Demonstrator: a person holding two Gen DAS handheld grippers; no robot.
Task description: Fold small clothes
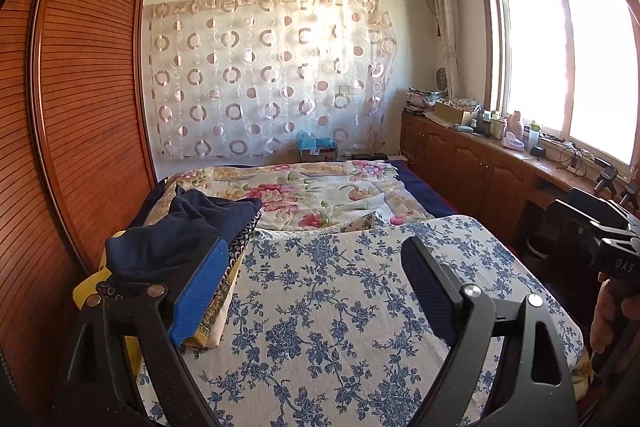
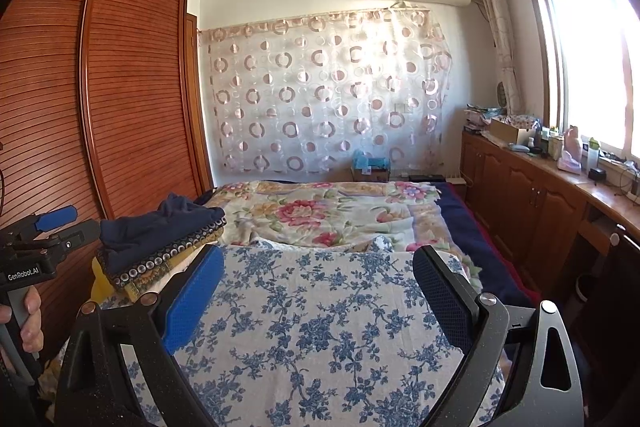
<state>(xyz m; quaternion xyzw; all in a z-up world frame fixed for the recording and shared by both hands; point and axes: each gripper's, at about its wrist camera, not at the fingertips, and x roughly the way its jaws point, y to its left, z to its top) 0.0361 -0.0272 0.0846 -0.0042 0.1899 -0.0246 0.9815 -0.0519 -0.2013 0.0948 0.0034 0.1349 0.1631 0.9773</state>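
Both grippers float over the bed with fingers wide apart, holding nothing: the left gripper (image 1: 316, 291) and the right gripper (image 2: 320, 295). The pile of folded clothes (image 1: 176, 251) sits at the left edge of the blue flowered sheet (image 1: 340, 307), near the wardrobe (image 1: 80, 107).

Home bedroom, bed (image 2: 332, 215), wardrobe (image 2: 132, 99), seemingly lived-in

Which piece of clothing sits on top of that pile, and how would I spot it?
Start at the big slatted wooden wardrobe along the left wall and drop down to the near left corner of the bed, beside the blue-flowered cloth. A small clothes stack sits there; the top piece is the dark navy garment, plain and rumpled, unlike the patterned, neatly folded layers beneath it.
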